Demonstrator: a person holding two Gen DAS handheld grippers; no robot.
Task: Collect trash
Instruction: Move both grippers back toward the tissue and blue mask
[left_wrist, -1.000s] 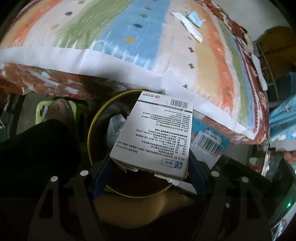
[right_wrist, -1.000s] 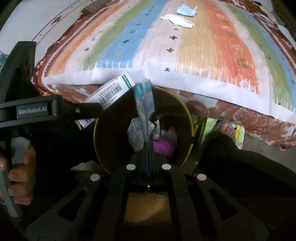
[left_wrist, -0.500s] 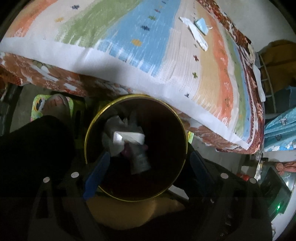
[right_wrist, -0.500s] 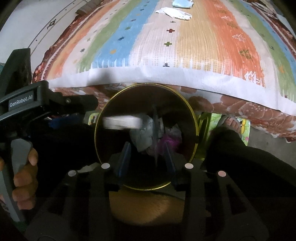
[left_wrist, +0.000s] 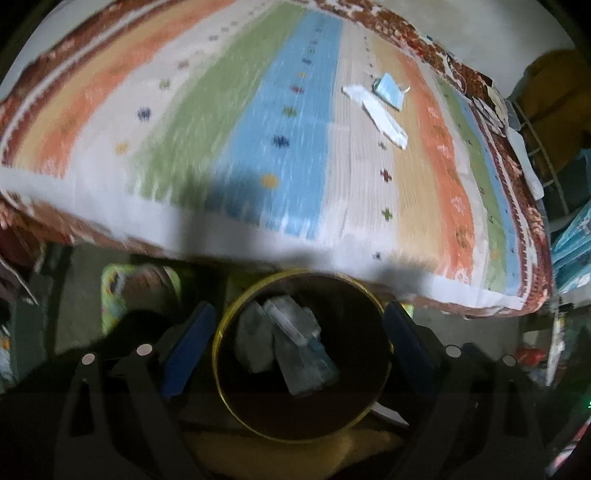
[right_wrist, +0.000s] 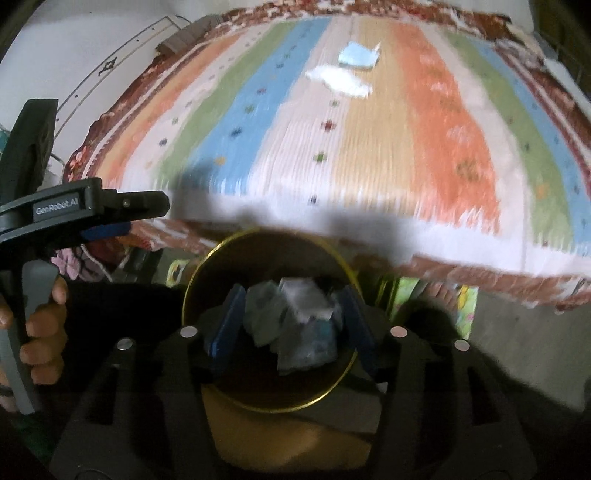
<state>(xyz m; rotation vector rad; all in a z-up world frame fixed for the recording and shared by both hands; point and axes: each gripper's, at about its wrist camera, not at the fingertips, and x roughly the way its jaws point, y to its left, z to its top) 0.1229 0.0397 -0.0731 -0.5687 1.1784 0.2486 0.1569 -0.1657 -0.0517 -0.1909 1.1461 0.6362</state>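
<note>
A bed fills the upper part of both wrist views, covered by a striped blanket (left_wrist: 280, 140) in bands of orange, cream, green and blue with small cross and star motifs, edged by a white hem and a rust-red floral border. The room is dim below the bed; a grey floor (right_wrist: 517, 354) shows at the right of the right wrist view, and a white wall (right_wrist: 74, 48) with a thin dark line pattern rises beyond the bed's far left corner. Both views are blurred.

On the blanket, well away from the near edge, lie a light blue face mask (left_wrist: 389, 90) and, just beside it, a crumpled white wrapper (left_wrist: 380, 114).

Just in front of the bed's edge stands a round trash bin (left_wrist: 221, 354) with a dark interior and a thin yellow rim. Inside it rests a heap of pale trash (left_wrist: 291, 343): whitish crumpled paper or plastic and a flat, box-like piece with a bluish end, too blurred to read.

The left gripper (left_wrist: 299, 339) hangs above the bin with its jaws wide, the blue pads either side of the rim and nothing between them; they have just been opening. The right gripper (right_wrist: 291, 325) also hovers over the bin, its jaws partly spread and empty after just opening. In the right wrist view a hand (right_wrist: 40, 325) grips the handle of the left gripper at the left edge.
</note>
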